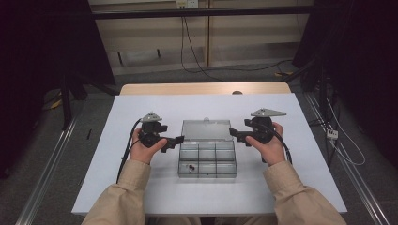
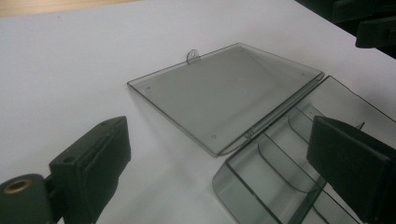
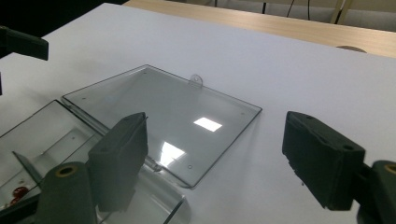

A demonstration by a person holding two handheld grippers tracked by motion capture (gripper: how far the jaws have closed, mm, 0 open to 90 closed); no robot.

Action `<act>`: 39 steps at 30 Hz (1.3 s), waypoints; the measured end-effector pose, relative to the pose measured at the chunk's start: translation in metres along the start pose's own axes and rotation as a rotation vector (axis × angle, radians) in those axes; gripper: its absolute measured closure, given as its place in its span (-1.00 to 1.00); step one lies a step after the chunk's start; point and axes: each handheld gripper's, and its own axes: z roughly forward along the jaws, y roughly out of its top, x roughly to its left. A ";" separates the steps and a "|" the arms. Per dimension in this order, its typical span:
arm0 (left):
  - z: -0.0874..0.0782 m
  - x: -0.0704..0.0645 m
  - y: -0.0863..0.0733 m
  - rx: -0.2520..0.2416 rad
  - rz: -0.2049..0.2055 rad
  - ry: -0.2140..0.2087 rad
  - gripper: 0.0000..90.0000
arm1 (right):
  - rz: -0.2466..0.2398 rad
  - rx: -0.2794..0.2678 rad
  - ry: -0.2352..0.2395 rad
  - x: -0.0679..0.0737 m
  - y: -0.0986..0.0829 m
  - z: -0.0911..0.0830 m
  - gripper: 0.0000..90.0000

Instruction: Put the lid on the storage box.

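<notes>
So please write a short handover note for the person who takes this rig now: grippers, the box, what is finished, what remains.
Left gripper: open, holding nothing, at the left side of the clear box.
Right gripper: open, holding nothing, at the box's right side near the hinge.
Box: in the middle of the white table, lid folded fully back and lying flat.
Done: box is open.
Inside: small red pieces in one near compartment; the other compartments look empty.
Left: probably handling the contents or closing the lid; neither has begun.
</notes>
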 end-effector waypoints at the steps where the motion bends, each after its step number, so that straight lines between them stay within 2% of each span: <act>1: 0.002 0.000 0.002 0.001 -0.009 0.002 -0.86 | -0.001 0.005 -0.003 -0.001 0.000 0.002 -0.50; 5: 0.012 0.002 0.009 0.010 -0.009 0.000 -0.86 | 0.027 0.017 -0.004 -0.005 0.000 0.013 -0.50; 10: 0.026 0.005 0.013 0.034 -0.047 0.022 -0.86 | 0.050 0.047 -0.015 -0.007 -0.005 0.027 -0.49; 14: 0.032 0.007 0.013 0.039 -0.055 0.010 -0.85 | 0.080 0.045 -0.011 -0.009 -0.008 0.035 -0.48; 17: 0.036 0.005 0.012 0.043 -0.055 0.006 -0.85 | 0.063 0.043 -0.039 -0.009 -0.008 0.036 -0.48; 20: 0.040 0.007 0.010 0.050 -0.061 0.021 -0.85 | 0.089 0.039 -0.016 -0.009 -0.008 0.037 -0.48; 27: 0.053 0.011 0.009 0.074 -0.086 0.038 -0.84 | 0.093 0.074 -0.001 -0.007 -0.008 0.047 -0.48; 37: 0.072 0.005 0.012 0.113 -0.109 -0.007 -0.79 | 0.115 0.139 0.027 -0.006 -0.012 0.060 -0.38; 39: 0.075 0.006 0.011 0.124 -0.111 0.005 -0.78 | 0.122 0.150 0.036 -0.006 -0.013 0.062 -0.35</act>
